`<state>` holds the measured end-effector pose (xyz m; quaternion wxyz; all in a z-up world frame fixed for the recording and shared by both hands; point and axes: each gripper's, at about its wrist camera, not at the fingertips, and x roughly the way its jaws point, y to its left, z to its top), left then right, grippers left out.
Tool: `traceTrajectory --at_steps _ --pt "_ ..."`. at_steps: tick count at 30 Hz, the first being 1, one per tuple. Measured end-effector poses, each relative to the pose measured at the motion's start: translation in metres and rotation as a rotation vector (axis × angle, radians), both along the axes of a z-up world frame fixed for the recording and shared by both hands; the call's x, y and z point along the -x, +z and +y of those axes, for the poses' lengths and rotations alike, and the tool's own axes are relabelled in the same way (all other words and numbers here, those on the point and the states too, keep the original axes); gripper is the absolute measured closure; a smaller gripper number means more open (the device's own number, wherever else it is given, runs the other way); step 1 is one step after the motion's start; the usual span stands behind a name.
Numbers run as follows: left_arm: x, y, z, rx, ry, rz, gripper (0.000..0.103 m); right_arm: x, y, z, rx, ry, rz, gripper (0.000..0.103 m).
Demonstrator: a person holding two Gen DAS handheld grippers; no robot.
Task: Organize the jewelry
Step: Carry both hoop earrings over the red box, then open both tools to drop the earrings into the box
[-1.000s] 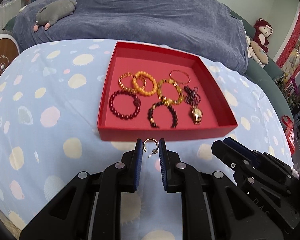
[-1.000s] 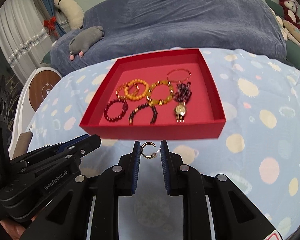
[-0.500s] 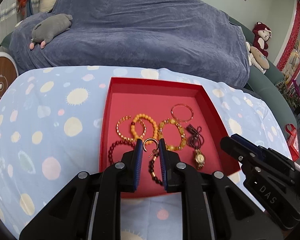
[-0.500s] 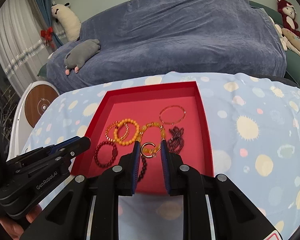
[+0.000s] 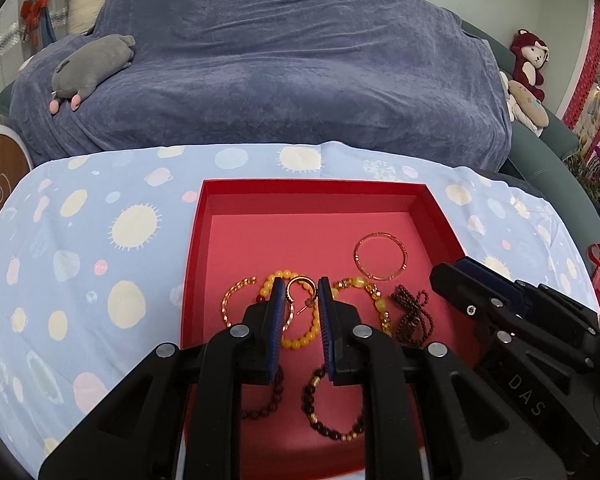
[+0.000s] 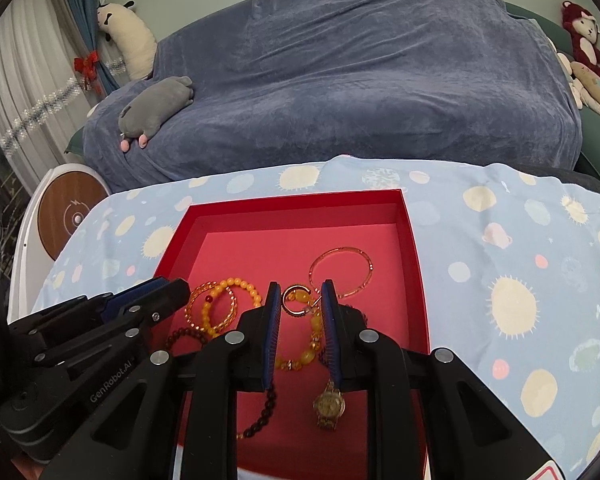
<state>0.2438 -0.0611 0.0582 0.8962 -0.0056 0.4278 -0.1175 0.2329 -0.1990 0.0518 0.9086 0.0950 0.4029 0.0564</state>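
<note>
A red tray (image 5: 300,190) (image 6: 414,248) lies on the dotted blue cloth and holds several bracelets, a thin gold bangle (image 5: 380,256) (image 6: 342,268) and a gold watch (image 6: 329,402). My left gripper (image 5: 299,294) is shut on a gold hoop earring (image 5: 300,286) and holds it over the tray's middle, above the yellow bead bracelet (image 5: 300,338). My right gripper (image 6: 298,298) is shut on a second gold hoop earring (image 6: 294,300), also over the tray, just right of the left gripper (image 6: 112,316).
A sofa under a blue-grey cover (image 5: 280,72) stands behind the table, with a grey plush toy (image 5: 92,64) on it. A round wooden-topped white object (image 6: 66,210) stands at the left. Soft toys (image 6: 584,36) sit at the far right.
Both grippers have moved forward with their earrings, from in front of the tray's near wall to over the tray's middle. Both stay shut on the earrings.
</note>
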Motion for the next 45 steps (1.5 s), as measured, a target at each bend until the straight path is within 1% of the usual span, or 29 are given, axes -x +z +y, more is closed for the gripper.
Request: traceTrajectory --at_steps 10,18,26,34,35,38,39,45 --pt "-0.036 -0.009 -0.012 -0.012 -0.006 -0.003 0.087 -0.035 -0.016 -0.012 -0.02 -0.025 0.02 0.084" --pt "-0.057 -0.02 -0.015 -0.019 0.002 0.016 0.087 -0.057 -0.028 -0.01 0.008 -0.007 0.05 0.083" --pt "-0.066 -0.031 -0.017 -0.027 0.008 0.041 0.087 -0.064 -0.038 -0.007 0.018 -0.006 0.079 0.083" --pt "-0.068 -0.037 -0.013 -0.027 0.022 0.052 0.086 -0.065 -0.037 -0.006 0.029 -0.002 0.083 0.083" --pt "-0.068 -0.036 -0.014 -0.028 0.023 0.052 0.086 -0.064 -0.038 -0.006 0.031 -0.005 0.08 0.083" --pt "-0.067 -0.034 -0.013 -0.028 0.03 0.047 0.077 -0.063 -0.036 -0.007 0.025 -0.013 0.076 0.081" --pt "-0.066 -0.034 -0.013 -0.031 0.034 0.043 0.071 -0.063 -0.035 -0.007 0.025 -0.015 0.077 0.081" --pt "-0.057 -0.026 -0.011 -0.03 0.035 0.036 0.07 -0.056 -0.031 -0.006 0.023 -0.019 0.076 0.081"
